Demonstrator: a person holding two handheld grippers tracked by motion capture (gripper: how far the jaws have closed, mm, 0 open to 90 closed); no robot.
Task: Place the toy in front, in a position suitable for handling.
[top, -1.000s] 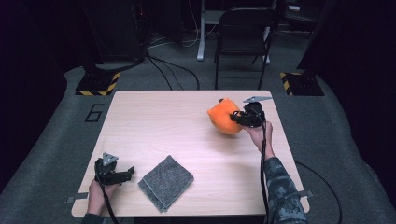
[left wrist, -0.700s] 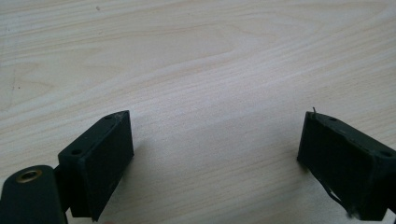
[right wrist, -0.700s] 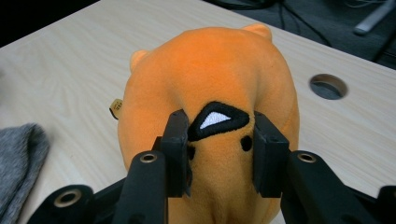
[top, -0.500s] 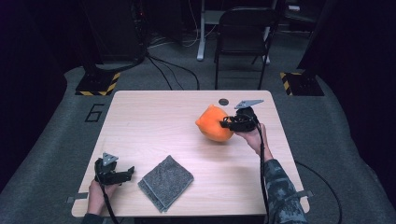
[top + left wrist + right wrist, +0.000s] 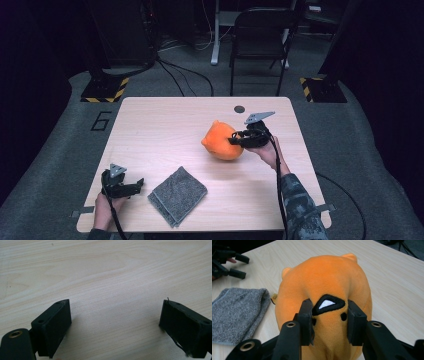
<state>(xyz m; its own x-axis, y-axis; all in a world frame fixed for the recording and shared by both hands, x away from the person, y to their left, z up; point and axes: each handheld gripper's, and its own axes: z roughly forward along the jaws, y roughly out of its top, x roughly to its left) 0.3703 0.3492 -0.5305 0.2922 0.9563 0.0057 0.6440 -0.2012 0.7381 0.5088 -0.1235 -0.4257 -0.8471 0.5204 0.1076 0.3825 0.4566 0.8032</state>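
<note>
Pinching a fold of the orange plush toy (image 5: 222,141), the right gripper (image 5: 235,141) holds it over the table (image 5: 165,125), slightly to 3 o'clock of centre. In the right gripper view both pads press into the fabric either side of a black-and-white patch. The left gripper (image 5: 137,186) sits at the 7 o'clock corner with its jaws spread wide, bare wood between them. The grey cloth (image 5: 177,195) lies just beside it, toward 3 o'clock, close to the near edge. Open tabletop runs from 9 to 12 o'clock. A small dark disc (image 5: 239,108) sits near the far edge. The toy's underside is hidden, so whether it touches the wood is unclear.
</note>
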